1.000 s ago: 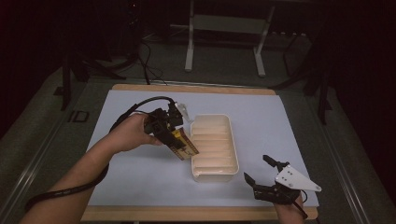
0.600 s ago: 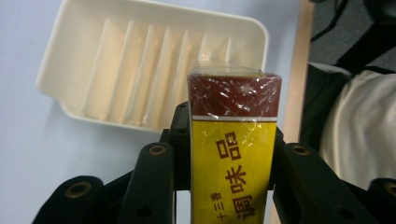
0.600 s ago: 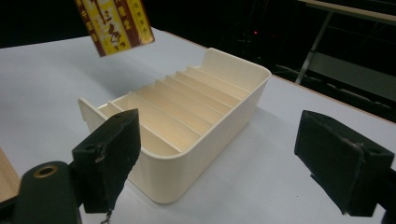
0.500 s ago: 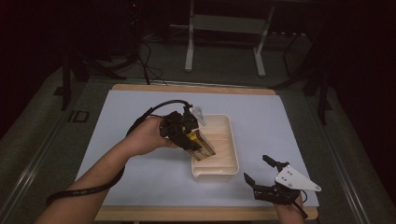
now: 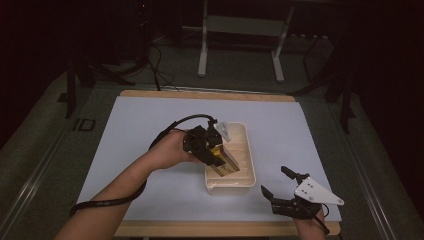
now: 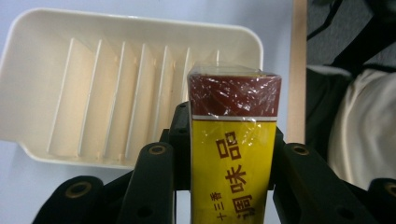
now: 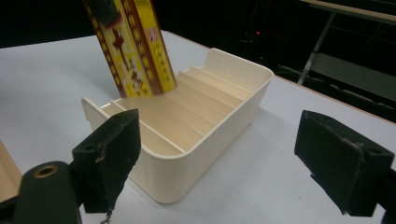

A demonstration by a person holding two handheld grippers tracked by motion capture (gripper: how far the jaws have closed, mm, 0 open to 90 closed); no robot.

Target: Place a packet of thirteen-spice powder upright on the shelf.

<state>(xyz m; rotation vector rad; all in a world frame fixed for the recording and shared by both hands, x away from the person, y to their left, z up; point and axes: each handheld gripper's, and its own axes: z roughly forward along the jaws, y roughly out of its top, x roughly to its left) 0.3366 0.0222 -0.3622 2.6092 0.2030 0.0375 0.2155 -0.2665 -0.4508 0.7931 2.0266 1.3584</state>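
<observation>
A cream tray [image 5: 243,144] with several divider ribs lies mid-table. My left gripper [image 5: 212,150] is shut on a yellow and dark-red seasoning box [image 5: 226,163], which tilts over the tray's left side. In the left gripper view the box [image 6: 232,154] sits between the black jaws above the tray [image 6: 107,93]. In the right gripper view the box's [image 7: 135,46] lower end dips toward the tray's [image 7: 205,126] near slots; I cannot tell whether it touches. My right gripper [image 5: 275,180] stands open right of the tray's front corner, its jaws [image 7: 226,158] wide with nothing between them.
A pale blue mat [image 5: 150,125] covers the table, with a wooden edge [image 5: 200,229] at the front. The left gripper's cable [image 5: 115,200] loops under the forearm. Metal stand legs [image 5: 202,50] stand on the dark floor behind the table.
My left hand has carried the box rightward and down, from beside the tray's left edge to over the tray. The right gripper has stayed where it was.
</observation>
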